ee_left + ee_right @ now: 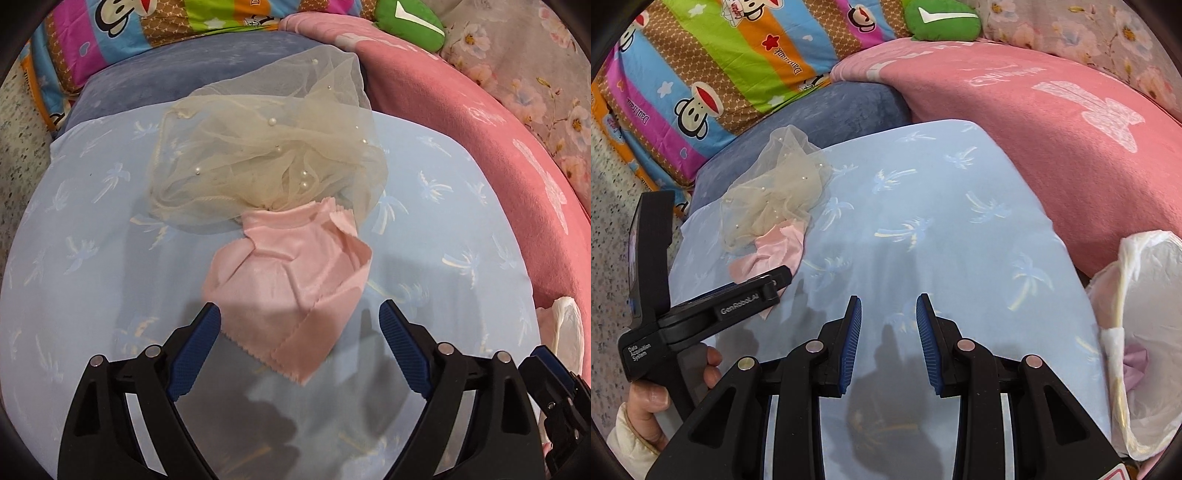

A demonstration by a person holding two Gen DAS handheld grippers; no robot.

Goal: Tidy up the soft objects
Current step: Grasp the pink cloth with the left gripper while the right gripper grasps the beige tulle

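Step in hand: reaching for the next soft piece; nothing is lifted yet.
Pink cloth point(291, 291): lies crumpled on the light blue palm-print cushion point(92, 258), at about 12 o'clock from the left claw, its near scalloped corner between the spread jaws.
Beaded tulle point(258, 166): just past the pink cloth at 12 o'clock, touching or overlapping its far edge.
Left claw point(299, 328): released, jaws wide apart, pads not pressing the cloth.
Right claw point(888, 321): partly parted and empty, hovering over bare cushion; the pink cloth sits at its 10 o'clock.
White bag point(1145, 314): open at 3 o'clock of the right claw, probably the place for sorted pieces.
Next move: probably lower the left claw a little and pinch only the pink cloth, without snagging the tulle.
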